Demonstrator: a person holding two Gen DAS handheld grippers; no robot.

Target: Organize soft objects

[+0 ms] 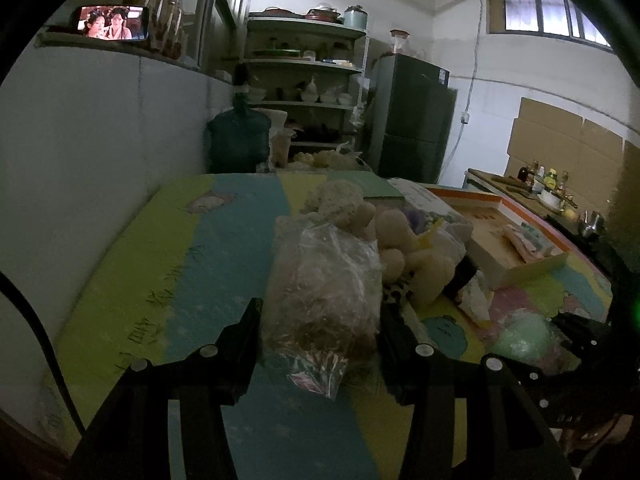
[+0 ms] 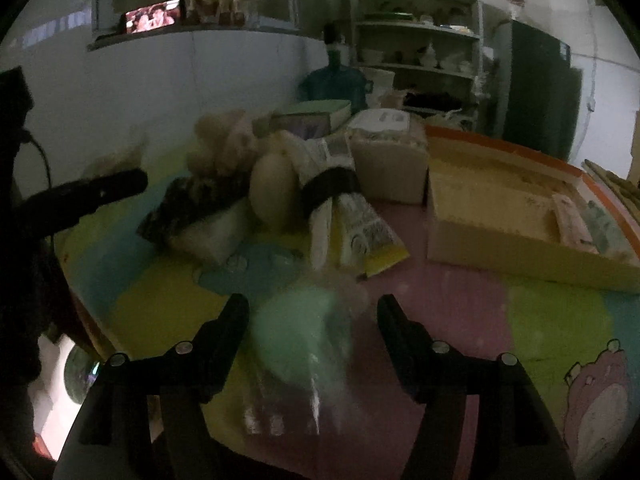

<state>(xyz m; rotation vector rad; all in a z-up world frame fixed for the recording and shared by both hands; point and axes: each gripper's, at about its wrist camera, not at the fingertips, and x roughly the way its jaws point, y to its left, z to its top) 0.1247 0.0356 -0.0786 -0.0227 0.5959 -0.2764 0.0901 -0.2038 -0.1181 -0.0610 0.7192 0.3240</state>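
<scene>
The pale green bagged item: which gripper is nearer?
Right. The pale green bagged item lies between the right gripper jaws; the left gripper straddles a clear bag beside it.

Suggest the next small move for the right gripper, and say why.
Probably close the right gripper on the pale green bagged item. The bag lies between its jaws on the mat, and the jaws stand clear of it on both sides. The left gripper already has a clear plastic bag between its jaws, so it is occupied.

mat (image 1: 224,240) left free, plush pile (image 1: 400,240) blocks ctr
</scene>
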